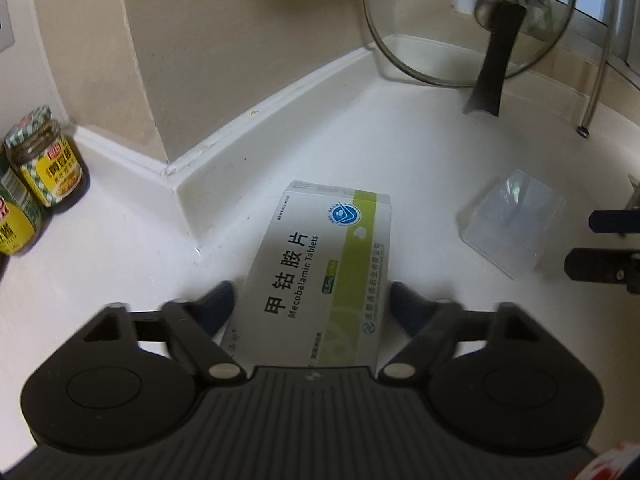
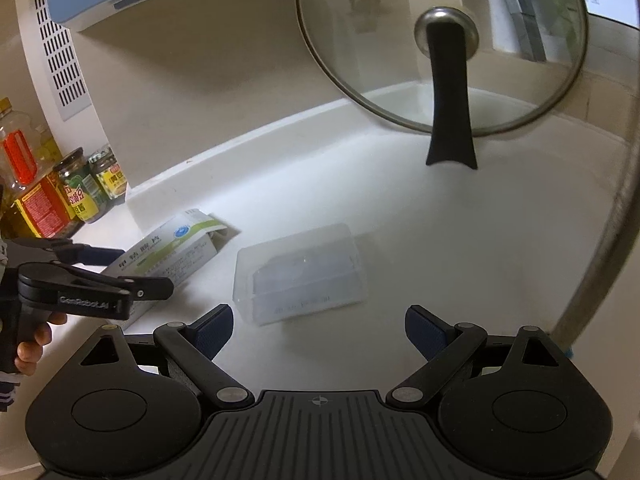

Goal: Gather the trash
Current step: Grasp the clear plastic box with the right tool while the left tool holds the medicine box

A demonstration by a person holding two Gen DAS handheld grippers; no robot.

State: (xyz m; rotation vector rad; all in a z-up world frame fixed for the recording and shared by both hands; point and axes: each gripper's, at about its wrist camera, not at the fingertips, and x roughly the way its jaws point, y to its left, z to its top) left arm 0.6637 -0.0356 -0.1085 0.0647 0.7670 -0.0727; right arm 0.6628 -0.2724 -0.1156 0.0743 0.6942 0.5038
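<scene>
Tablet box (image 1: 320, 264) left of clear container (image 1: 512, 220)

Left wrist view: low and close over the white counter (image 1: 360, 152), facing down-forward into the wall corner, medicine box (image 1: 320, 272) filling centre. Right wrist view: slightly further back, same tilt. Shared: box (image 2: 168, 256), clear plastic container (image 2: 300, 272), glass lid (image 2: 440, 48), jars (image 2: 80, 192).

Glossy cardboard medicine box (image 1: 320, 264); clear smooth plastic container (image 2: 300, 272); glass lid (image 2: 440, 44), metal knob; smooth white counter (image 2: 440, 240).
</scene>
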